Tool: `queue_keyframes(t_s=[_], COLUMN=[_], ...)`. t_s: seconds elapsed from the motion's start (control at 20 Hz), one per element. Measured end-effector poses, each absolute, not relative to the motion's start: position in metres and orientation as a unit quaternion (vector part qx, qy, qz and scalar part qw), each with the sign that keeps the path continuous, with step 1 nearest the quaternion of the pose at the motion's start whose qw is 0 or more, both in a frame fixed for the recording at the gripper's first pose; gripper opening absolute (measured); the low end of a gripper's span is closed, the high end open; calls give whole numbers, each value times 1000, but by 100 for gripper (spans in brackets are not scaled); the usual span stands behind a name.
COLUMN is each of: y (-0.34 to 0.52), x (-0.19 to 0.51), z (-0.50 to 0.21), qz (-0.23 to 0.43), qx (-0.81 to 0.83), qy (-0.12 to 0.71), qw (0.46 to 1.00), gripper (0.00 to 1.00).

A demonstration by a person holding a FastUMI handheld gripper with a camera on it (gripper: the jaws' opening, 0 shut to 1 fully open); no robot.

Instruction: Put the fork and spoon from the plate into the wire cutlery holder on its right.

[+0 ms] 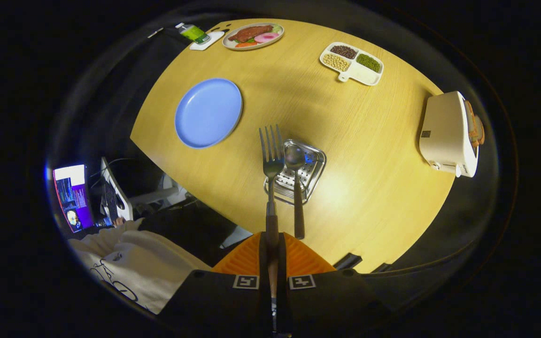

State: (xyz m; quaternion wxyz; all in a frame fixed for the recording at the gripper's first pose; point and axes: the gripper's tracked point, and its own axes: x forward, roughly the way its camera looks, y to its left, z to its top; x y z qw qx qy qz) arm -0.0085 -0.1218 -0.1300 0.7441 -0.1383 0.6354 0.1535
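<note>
My gripper (273, 240) is shut on the handle of the fork (271, 162), looking down on the yellow table. The fork's tines point away from me and hang over the left rim of the wire cutlery holder (315, 164), a square metal basket seen from above. The spoon (295, 157) has its bowl inside the holder, and its handle rises toward my right finger. The blue plate (208, 112) lies to the left of the holder with nothing on it.
At the table's far side stand a plate of food (253, 35), a green bottle (193, 32) on a white coaster and a divided dish of beans (351, 63). A white toaster (449, 134) sits at the right edge. A person's sleeve (125, 263) and a monitor (71, 197) are off the table's left.
</note>
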Motion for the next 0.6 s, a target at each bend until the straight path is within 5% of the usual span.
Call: queue_keyframes(t_s=[0.6], y=[-170], x=[14], z=[-163], qz=[142], qx=[-237], qy=[725], qw=[631], gripper=[9])
